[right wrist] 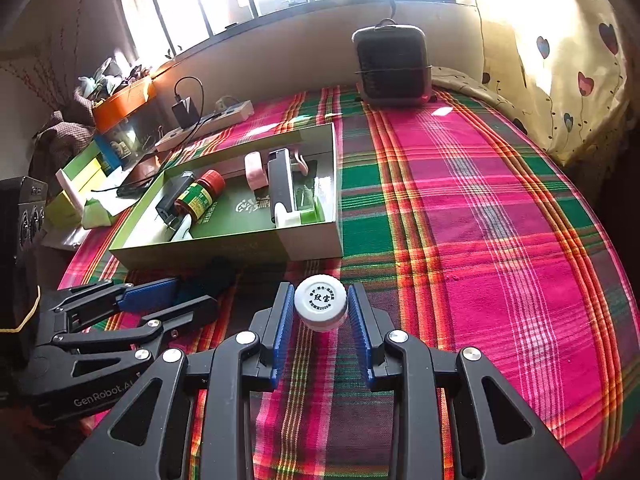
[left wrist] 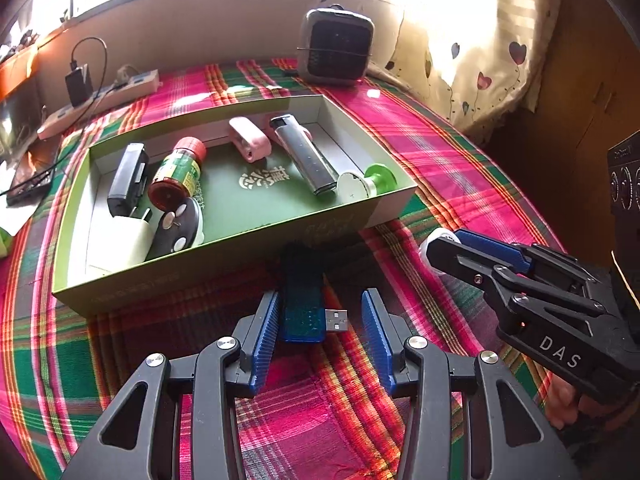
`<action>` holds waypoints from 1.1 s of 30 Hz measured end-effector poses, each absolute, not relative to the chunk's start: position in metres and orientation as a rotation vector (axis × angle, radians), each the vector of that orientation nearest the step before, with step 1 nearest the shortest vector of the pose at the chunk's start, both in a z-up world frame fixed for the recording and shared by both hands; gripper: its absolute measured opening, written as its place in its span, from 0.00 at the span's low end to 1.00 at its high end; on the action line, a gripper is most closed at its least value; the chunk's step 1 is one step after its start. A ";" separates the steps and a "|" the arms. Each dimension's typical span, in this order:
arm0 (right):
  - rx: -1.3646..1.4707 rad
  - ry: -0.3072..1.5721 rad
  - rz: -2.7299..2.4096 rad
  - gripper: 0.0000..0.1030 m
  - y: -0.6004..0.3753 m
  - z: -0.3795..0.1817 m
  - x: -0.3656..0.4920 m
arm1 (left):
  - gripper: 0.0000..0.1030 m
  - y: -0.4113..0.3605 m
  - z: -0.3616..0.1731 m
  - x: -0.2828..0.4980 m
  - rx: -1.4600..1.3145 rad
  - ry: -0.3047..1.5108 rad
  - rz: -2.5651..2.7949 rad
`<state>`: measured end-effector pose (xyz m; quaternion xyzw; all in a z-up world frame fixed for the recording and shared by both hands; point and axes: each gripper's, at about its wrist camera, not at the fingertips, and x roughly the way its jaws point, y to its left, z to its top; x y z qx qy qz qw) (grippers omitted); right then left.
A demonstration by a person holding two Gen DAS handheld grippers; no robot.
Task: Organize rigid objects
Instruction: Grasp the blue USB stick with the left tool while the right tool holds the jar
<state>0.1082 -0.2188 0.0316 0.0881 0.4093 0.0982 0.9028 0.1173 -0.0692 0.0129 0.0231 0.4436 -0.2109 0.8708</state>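
A blue see-through USB stick lies on the plaid cloth just in front of the green cardboard box. My left gripper stands open around the stick. Its left pad is against the stick and its right pad is clear of the plug. My right gripper is shut on a small white bottle with a printed cap, both pads touching its sides. In the left wrist view the right gripper is to the right, beside the box corner. The left gripper shows at the lower left of the right wrist view.
The box holds a red-capped jar, a black block, a pink clip, a silver lighter, a green-and-white spool, a key fob and a white plug. A grey heater and a power strip stand behind.
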 end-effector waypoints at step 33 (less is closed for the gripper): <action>0.212 0.860 0.237 0.29 -0.224 0.027 0.112 | 0.23 -0.072 0.006 0.125 0.109 0.902 -0.286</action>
